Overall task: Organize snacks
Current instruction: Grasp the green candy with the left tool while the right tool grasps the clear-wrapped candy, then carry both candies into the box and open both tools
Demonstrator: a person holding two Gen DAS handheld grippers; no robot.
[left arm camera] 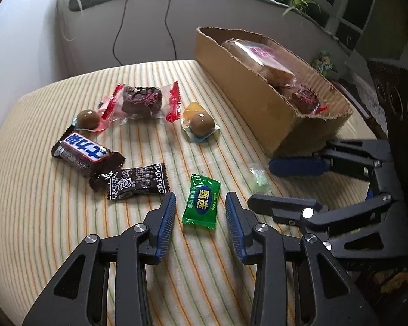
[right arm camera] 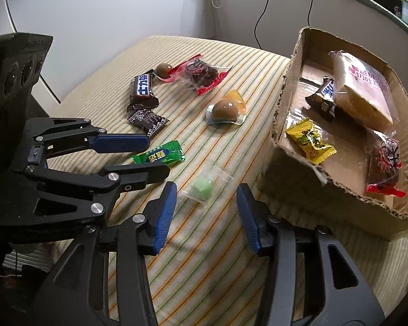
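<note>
A green wrapped candy lies flat on the striped cloth between the pads of my left gripper, with a gap on each side. A pale green candy in clear wrap lies between the tips of my right gripper, also untouched. Both grippers are open and point down at the table, side by side. The torn cardboard box stands just right of them and holds a bread pack, a chocolate bar, a yellow candy and a dark cake.
Loose on the cloth further back are a chocolate bar, a black-wrapped candy, a dark cake in a red-ended wrapper, a brown ball and a jelly cup. A wall with cables stands behind the table's far edge.
</note>
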